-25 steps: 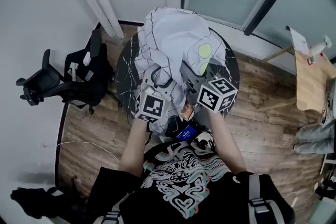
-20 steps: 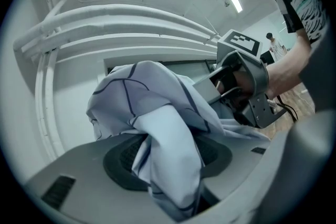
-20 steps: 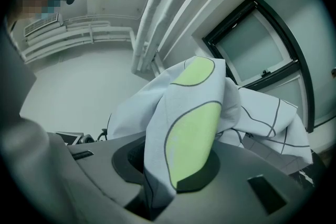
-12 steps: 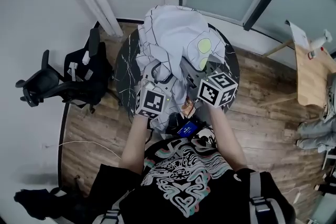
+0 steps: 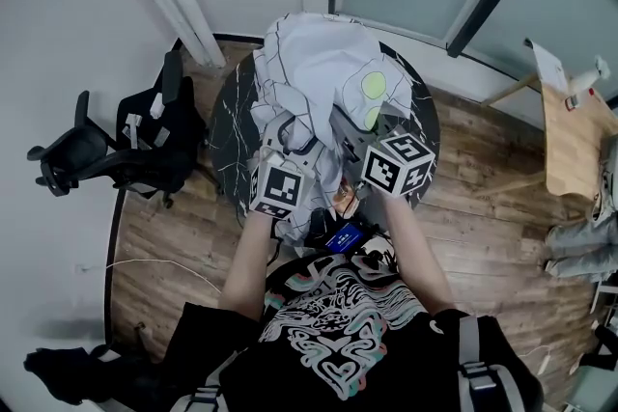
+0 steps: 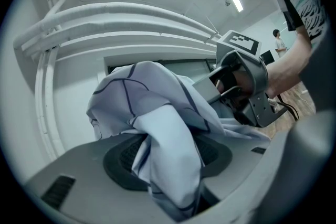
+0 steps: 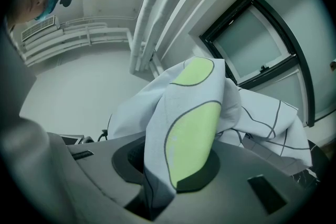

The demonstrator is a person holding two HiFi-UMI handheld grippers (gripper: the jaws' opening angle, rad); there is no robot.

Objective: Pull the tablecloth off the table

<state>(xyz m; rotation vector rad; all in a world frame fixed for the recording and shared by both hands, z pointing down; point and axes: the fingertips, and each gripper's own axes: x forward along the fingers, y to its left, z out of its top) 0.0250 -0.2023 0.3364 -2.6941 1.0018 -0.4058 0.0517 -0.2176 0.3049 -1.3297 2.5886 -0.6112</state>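
Left claw (image 6: 170,168): pinching a bunch of the tablecloth (image 5: 314,63).
Right claw (image 7: 176,165): pinching a fold with a green spot.
Tablecloth: soft, light, floppy (it could slip out); heaped on the round counter (image 5: 230,125).
Best hold: a thick bunch.

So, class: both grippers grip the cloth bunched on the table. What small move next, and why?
Probably draw both back and away: the left gripper and right gripper each clamp a fold, yet most cloth lies heaped on the table.
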